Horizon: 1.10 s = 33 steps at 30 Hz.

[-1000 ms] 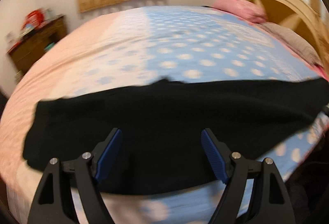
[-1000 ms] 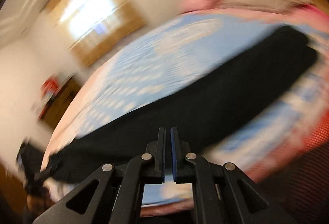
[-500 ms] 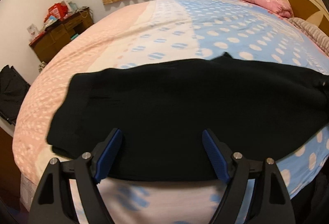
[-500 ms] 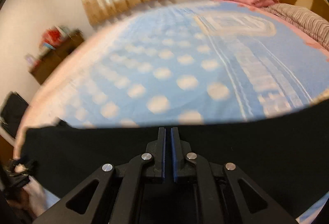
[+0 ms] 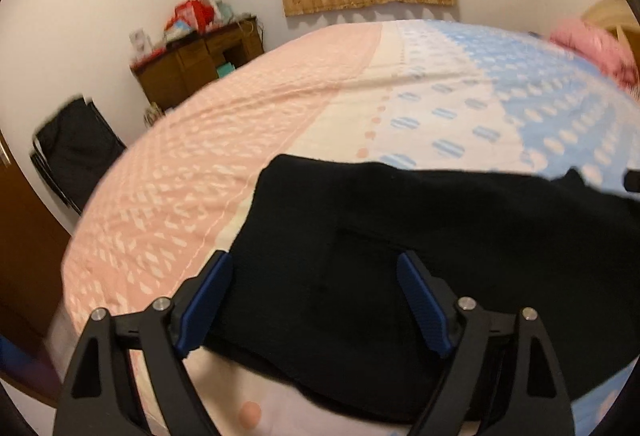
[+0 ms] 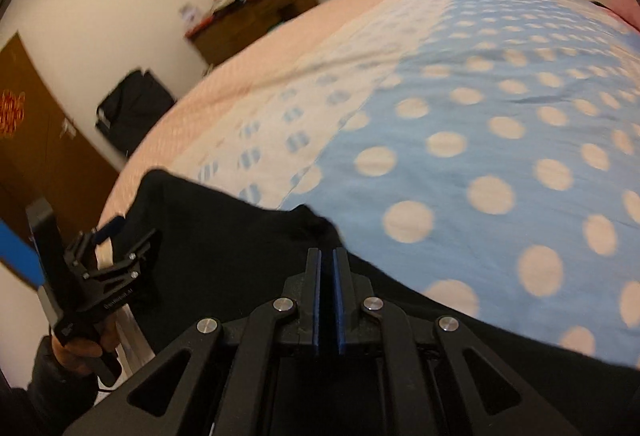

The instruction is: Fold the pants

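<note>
The black pants (image 5: pixel 420 256) lie flat on the bed (image 5: pixel 280 124) along its near edge, long axis running from 9 to 3 o'clock in the left wrist view, one end toward 9 on the pink part of the cover. The left tool (image 5: pixel 316 300) hovers over that end, fingers wide apart, holding nothing. The right tool (image 6: pixel 328 300) has its fingers pressed together over the pants; whether cloth is pinched between them, I cannot tell.

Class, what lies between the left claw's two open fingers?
In the left wrist view, the black pants fill the gap of the left claw, lying on the bedspread.
</note>
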Each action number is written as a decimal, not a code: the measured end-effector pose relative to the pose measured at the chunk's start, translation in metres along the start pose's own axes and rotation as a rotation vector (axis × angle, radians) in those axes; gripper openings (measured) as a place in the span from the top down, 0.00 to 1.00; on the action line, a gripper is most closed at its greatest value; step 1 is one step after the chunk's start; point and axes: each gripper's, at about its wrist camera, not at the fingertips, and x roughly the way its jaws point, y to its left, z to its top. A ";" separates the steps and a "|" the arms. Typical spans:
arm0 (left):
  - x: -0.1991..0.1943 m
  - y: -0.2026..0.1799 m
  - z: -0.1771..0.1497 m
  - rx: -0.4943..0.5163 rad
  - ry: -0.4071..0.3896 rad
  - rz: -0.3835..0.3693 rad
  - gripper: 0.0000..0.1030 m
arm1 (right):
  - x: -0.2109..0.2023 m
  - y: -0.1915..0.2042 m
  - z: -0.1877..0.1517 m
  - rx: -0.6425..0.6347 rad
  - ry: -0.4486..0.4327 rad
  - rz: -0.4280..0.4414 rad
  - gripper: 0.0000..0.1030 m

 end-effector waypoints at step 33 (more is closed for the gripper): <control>0.011 0.013 -0.002 -0.090 0.001 -0.038 0.00 | 0.030 0.023 0.024 -0.292 0.014 -0.211 0.94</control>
